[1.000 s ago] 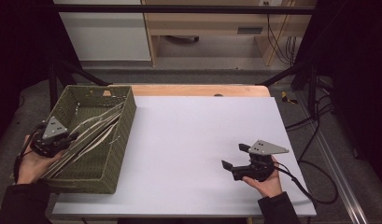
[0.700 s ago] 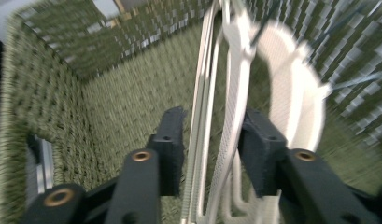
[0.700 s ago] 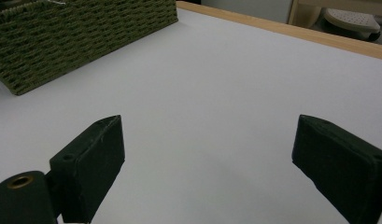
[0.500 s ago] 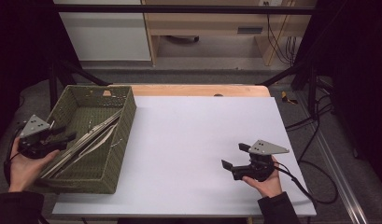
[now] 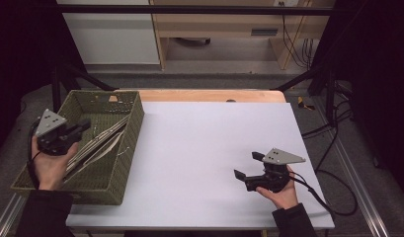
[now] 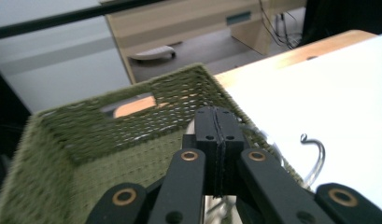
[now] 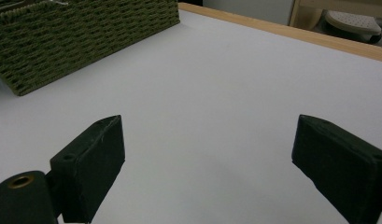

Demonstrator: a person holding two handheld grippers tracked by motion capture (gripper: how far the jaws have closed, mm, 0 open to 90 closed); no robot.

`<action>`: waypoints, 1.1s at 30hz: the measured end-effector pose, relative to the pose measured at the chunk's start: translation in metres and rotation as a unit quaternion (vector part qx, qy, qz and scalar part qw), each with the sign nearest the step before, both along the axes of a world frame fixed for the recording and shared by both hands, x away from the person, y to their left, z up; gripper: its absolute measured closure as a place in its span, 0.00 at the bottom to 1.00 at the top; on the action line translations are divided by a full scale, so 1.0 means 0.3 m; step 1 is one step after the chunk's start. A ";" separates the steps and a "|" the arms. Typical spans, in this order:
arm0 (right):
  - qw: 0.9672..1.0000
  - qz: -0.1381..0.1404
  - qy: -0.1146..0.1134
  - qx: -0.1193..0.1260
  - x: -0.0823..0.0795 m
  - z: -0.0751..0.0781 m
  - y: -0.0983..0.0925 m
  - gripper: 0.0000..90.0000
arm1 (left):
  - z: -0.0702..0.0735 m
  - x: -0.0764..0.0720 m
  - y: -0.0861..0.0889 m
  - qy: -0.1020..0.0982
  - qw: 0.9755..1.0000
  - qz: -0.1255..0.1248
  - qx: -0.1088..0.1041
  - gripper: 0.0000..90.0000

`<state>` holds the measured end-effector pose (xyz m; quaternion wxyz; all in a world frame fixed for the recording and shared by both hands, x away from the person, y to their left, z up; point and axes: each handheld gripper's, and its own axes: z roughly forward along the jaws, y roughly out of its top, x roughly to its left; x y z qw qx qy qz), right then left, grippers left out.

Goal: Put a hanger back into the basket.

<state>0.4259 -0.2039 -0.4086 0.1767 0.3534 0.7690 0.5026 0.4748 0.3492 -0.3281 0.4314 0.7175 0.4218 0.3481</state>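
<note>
The left gripper (image 5: 73,131) hangs above the green woven basket (image 5: 121,163) at the table's left edge, its 2 jaws having just closed flat together with nothing between them. Metal hangers (image 5: 98,143) lie inside the basket. The right gripper (image 5: 249,168) rests on the white table (image 5: 204,148), jaws wide apart.

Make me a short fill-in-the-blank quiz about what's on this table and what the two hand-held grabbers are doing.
1. The woven basket on the table's left side is ____ in colour.
2. The left gripper has its jaws ____.
3. The right gripper rests over the white table with its jaws ____.
4. Inside the basket lie metal ____.

Missing words: green; shut; open; hangers
</note>
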 end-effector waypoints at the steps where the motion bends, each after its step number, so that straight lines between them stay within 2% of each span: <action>1: 1.000 0.000 0.000 0.000 0.000 0.000 0.000 0.11 | -0.004 0.012 -0.010 0.005 1.000 -0.006 0.004 1.00; 3: 1.000 0.000 -0.001 -0.001 -0.001 0.000 -0.001 0.11 | -0.011 0.025 -0.035 0.007 1.000 -0.026 0.015 1.00; 6: 1.000 0.002 -0.001 -0.001 -0.002 0.002 -0.003 0.11 | -0.016 0.025 -0.061 0.008 0.999 -0.039 0.031 1.00; 7: 1.000 0.002 -0.002 -0.001 -0.002 0.002 -0.003 0.11 | -0.015 0.023 -0.064 0.008 0.999 -0.041 0.032 1.00; 9: 1.000 0.000 -0.002 -0.001 -0.003 0.002 -0.003 0.11 | -0.007 0.011 -0.059 0.000 0.999 -0.030 0.039 1.00; 11: 1.000 -0.001 -0.002 -0.001 -0.004 0.003 -0.003 0.11 | 0.009 -0.012 -0.040 -0.018 1.000 -0.006 0.024 0.98; 13: 1.000 0.000 -0.003 -0.002 -0.003 0.002 -0.004 0.11 | 0.028 -0.049 -0.020 -0.035 0.999 -0.001 -0.008 0.94; 14: 1.000 -0.001 -0.004 -0.003 -0.003 0.002 -0.004 0.11 | 0.035 -0.073 -0.016 -0.044 0.999 -0.005 -0.024 0.92; 16: 1.000 -0.004 -0.005 -0.002 -0.004 0.002 -0.005 0.10 | 0.045 -0.125 -0.020 -0.060 0.997 -0.021 -0.042 0.84; 20: 1.000 -0.010 -0.015 0.007 -0.008 0.004 -0.011 0.07 | 0.039 -0.212 -0.062 -0.071 0.993 -0.060 -0.079 0.61; 22: 1.000 -0.012 -0.024 0.011 -0.013 0.008 -0.018 0.06 | 0.028 -0.240 -0.097 -0.069 0.990 -0.085 -0.091 0.47; 25: 0.999 -0.018 -0.037 0.022 -0.021 0.018 -0.027 0.06 | 0.004 -0.264 -0.163 -0.059 0.988 -0.110 -0.088 0.30; 28: 0.998 -0.022 -0.045 0.029 -0.030 0.027 -0.036 0.06 | -0.038 -0.273 -0.237 -0.037 0.987 -0.127 -0.092 0.21; 31: 0.998 -0.027 -0.048 0.034 -0.038 0.033 -0.051 0.06 | -0.078 -0.273 -0.282 -0.018 0.986 -0.142 -0.090 0.18; 33: 0.998 -0.030 -0.048 0.035 -0.043 0.035 -0.063 0.06 | -0.101 -0.275 -0.307 -0.010 0.986 -0.147 -0.076 0.17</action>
